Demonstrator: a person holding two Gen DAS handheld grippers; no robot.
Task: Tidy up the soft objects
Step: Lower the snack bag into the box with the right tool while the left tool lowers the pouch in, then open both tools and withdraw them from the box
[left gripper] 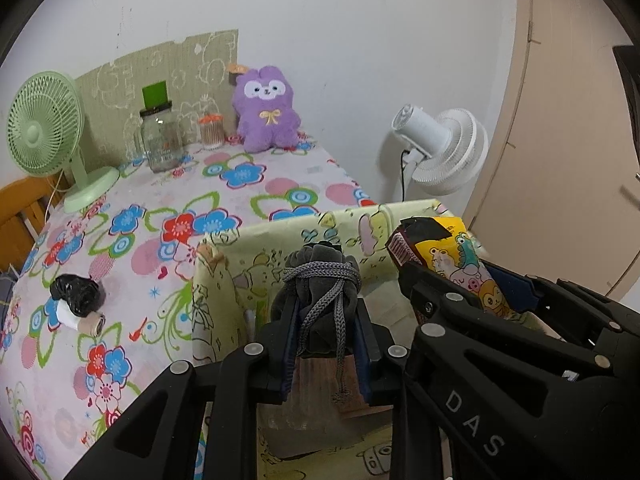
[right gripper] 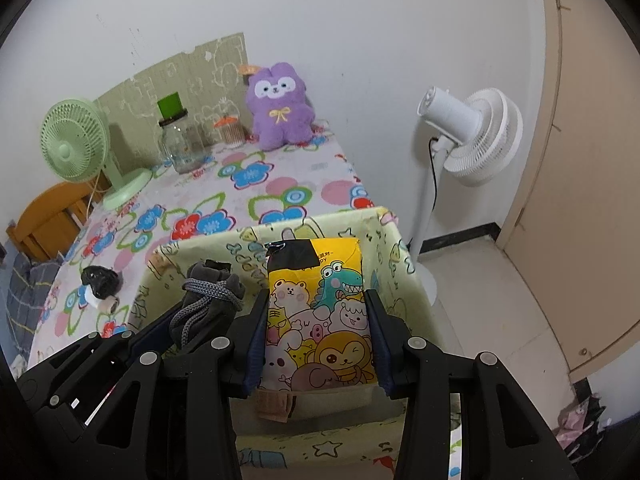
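Observation:
A grey drawstring pouch [left gripper: 316,272] with a knotted cord sits between the blue pads of my left gripper [left gripper: 324,320], which is shut on it. My right gripper [right gripper: 316,300] is shut on a yellow cartoon-animal packet [right gripper: 316,264], held upright. Both are over the open top of a pale yellow printed fabric box [right gripper: 224,244] at the near edge of the flowered table. In the left wrist view the right gripper [left gripper: 468,280] and its packet [left gripper: 452,248] show at the right. In the right wrist view the left gripper [right gripper: 200,316] and pouch [right gripper: 212,284] show at the left.
A purple plush [left gripper: 266,108] leans on the back wall, beside a cotton-swab jar [left gripper: 211,132] and a glass jar [left gripper: 160,140]. A green desk fan [left gripper: 44,128] stands at the left. A black bag roll [left gripper: 76,292] lies left of the box. A white floor fan [left gripper: 444,148] stands right of the table.

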